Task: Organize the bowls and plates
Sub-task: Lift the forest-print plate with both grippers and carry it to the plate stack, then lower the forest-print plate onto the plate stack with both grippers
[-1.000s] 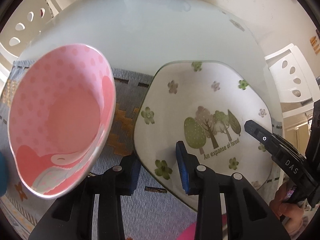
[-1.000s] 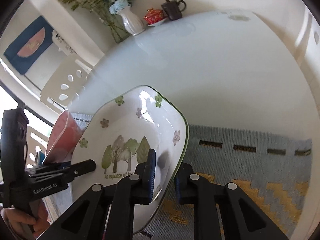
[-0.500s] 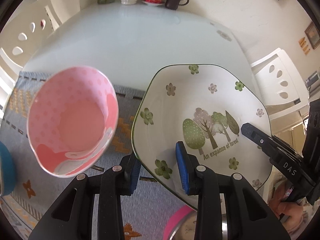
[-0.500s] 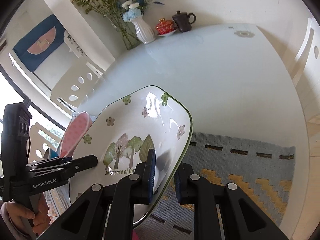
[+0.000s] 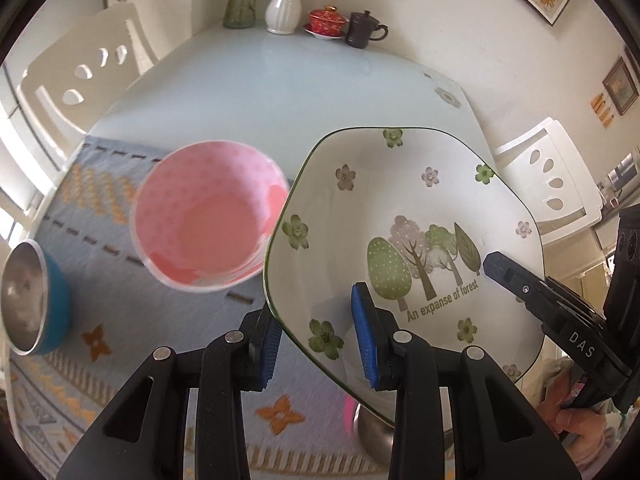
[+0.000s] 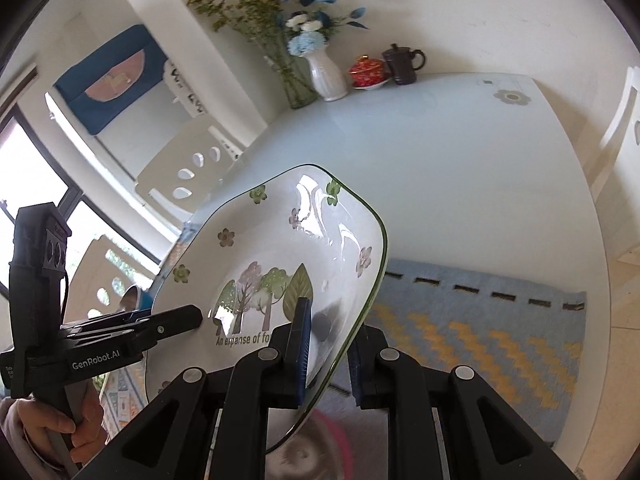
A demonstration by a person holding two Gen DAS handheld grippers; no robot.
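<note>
Both grippers hold one white plate (image 5: 404, 216) with green trees, flowers and the words "An expanse of forest"; it is lifted and tilted above the mat. My left gripper (image 5: 320, 344) is shut on its near left rim. My right gripper (image 6: 330, 354) is shut on its right rim, with the plate (image 6: 272, 256) standing steeply on edge in that view. A pink dotted bowl (image 5: 208, 214) sits left of the plate. A blue bowl with a steel inside (image 5: 30, 296) stands at the far left. A pink-rimmed steel bowl (image 6: 316, 452) lies under the plate.
A blue woven mat with orange patterns (image 5: 100, 220) covers the near table. At the far end of the pale table (image 5: 280, 80) stand a white vase (image 5: 284, 6), a red lidded cup (image 5: 328, 22) and a dark mug (image 5: 362, 30). White chairs (image 5: 548, 176) flank the table.
Both grippers have risen with the plate, so more of the table and room shows. The pink bowl now looks smaller and lower, and the blue bowl has come into view at the left.
</note>
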